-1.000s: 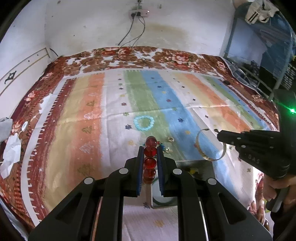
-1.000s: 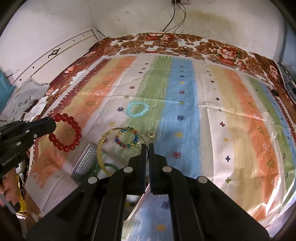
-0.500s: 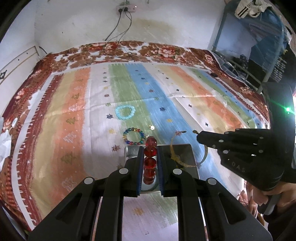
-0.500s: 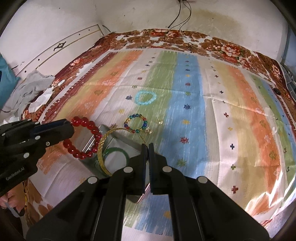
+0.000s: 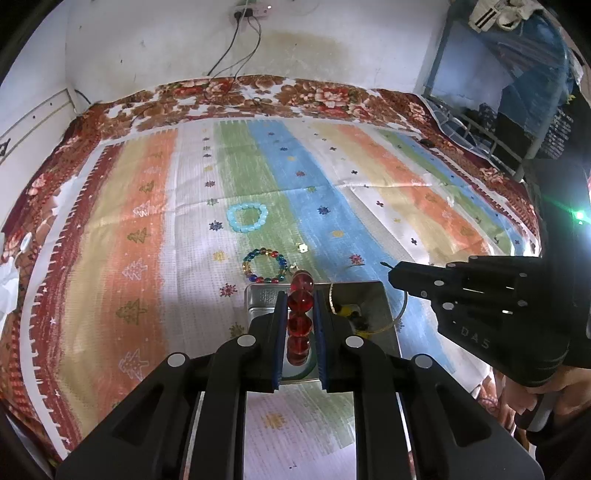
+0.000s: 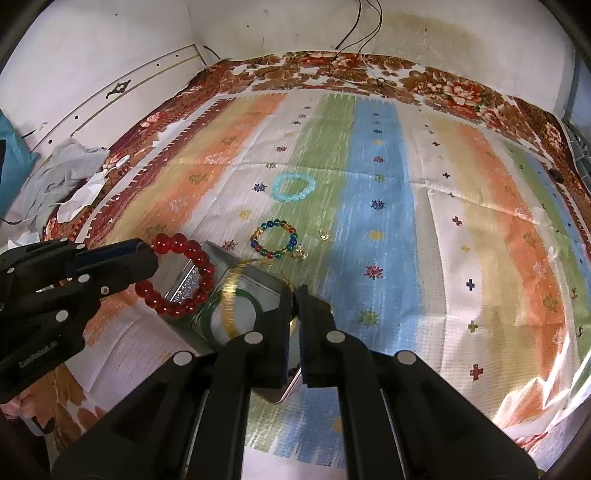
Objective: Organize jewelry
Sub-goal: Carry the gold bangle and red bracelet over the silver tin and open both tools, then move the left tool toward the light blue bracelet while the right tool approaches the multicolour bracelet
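My left gripper (image 5: 300, 295) is shut on a red bead bracelet (image 5: 300, 319) and holds it over the open metal tin (image 5: 373, 291). From the right wrist view the bracelet (image 6: 177, 277) hangs at the left gripper's tip (image 6: 146, 254) above the tin (image 6: 218, 254). My right gripper (image 6: 293, 291) is shut on a thin gold bangle (image 6: 231, 299), held over the tin above a green bangle (image 6: 210, 317) inside. A multicolour bead bracelet (image 5: 264, 266) and a light blue bead bracelet (image 5: 246, 218) lie on the striped cloth beyond the tin.
A small gold trinket (image 6: 325, 233) lies on the cloth right of the multicolour bracelet (image 6: 274, 238). Crumpled cloth and paper (image 6: 70, 173) lie at the bed's left edge. A wall with a socket and cables (image 5: 251, 11) stands behind; a metal rack (image 5: 498, 122) stands at right.
Both grippers have moved toward the tin. The red bracelet and the gold bangle now hang over it, closer and lower than before. Both stay gripped.
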`<state>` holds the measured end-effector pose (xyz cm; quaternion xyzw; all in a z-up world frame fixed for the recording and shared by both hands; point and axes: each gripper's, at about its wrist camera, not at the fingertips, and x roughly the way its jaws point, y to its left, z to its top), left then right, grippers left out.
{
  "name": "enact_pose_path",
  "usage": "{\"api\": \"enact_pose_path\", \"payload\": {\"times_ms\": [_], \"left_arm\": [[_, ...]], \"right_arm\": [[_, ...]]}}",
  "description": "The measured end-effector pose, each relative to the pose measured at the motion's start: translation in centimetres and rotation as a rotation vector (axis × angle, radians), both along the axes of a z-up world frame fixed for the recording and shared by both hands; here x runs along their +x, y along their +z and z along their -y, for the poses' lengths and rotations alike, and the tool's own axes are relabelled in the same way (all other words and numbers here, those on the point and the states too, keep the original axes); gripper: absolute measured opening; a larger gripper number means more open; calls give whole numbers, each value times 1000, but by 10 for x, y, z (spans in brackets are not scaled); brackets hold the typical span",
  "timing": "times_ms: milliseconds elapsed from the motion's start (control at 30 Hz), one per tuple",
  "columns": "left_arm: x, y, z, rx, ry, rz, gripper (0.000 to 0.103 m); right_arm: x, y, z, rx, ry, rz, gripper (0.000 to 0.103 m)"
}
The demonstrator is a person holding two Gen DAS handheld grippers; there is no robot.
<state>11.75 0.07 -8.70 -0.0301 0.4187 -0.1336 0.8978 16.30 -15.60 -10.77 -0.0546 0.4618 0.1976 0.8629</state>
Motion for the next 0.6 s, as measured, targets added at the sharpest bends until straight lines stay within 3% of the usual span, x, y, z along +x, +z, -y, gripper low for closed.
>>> {"api": "enact_pose_path", "payload": {"times_ms": [400,600], "left_arm": [[17,1,-15,21,42,1,13],[31,4,-25,13,54,6,18]], "right_arm": [[12,-2,7,-2,-22,-9,13],[21,-1,7,-4,-21,-10,26]]}}
